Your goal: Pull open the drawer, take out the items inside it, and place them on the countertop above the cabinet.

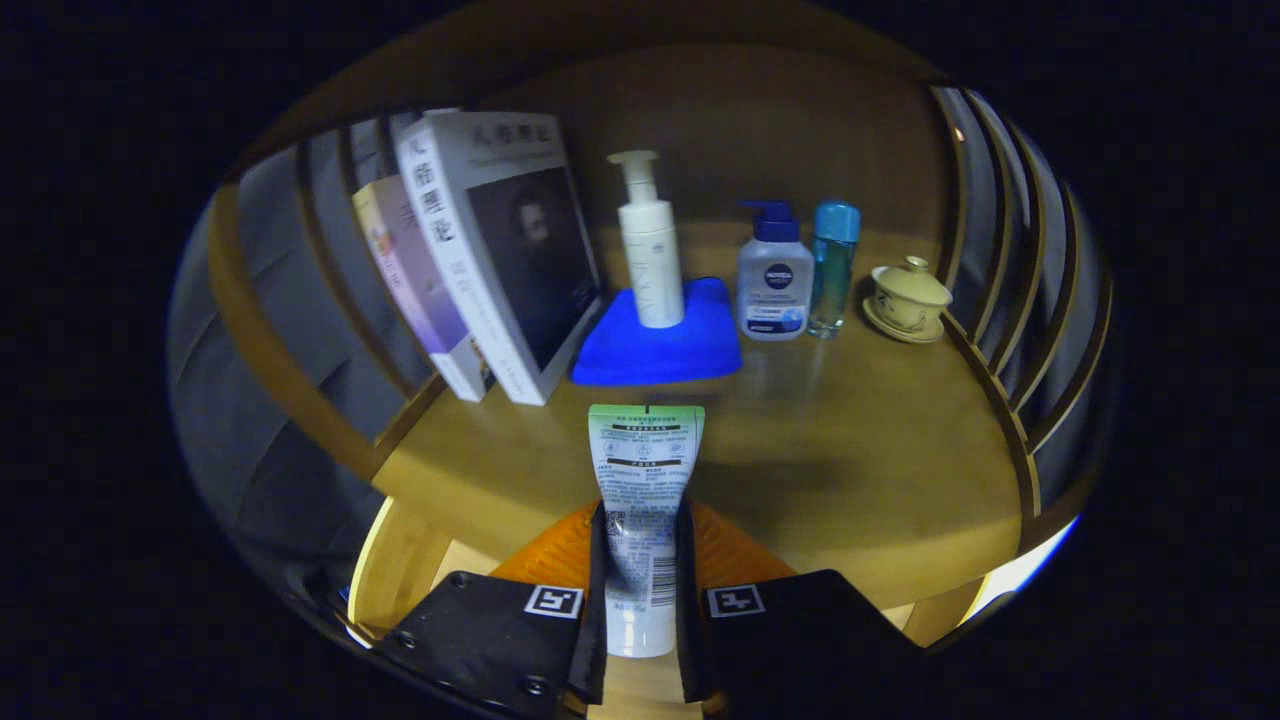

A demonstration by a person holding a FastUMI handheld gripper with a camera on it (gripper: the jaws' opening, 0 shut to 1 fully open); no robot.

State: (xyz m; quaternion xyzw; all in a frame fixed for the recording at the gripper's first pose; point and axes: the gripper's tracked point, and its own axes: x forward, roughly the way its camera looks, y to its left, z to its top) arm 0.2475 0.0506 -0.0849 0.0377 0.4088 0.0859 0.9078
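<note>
- Two books stand leaning at the left of the wooden countertop, resting against the slatted side rail; the nearer one has a white spine and a dark portrait on its cover.
- Just right of the books lies a folded blue cloth, with a white pump bottle standing upright on it.
- In the foreground, the gripper is clamped on a white squeeze tube with a green-banded top — both fingers press its sides near the cap end, and the flat crimped end points ahead toward the cloth. The tube sits over the near part of the countertop, well short of the other items.
- Right of the cloth stands a pale pump bottle with a dark blue pump, and touching or just beside it a slim blue-capped bottle.
- Farthest right, near the curved slatted rail, a cream lidded tea cup sits on its saucer.
</note>
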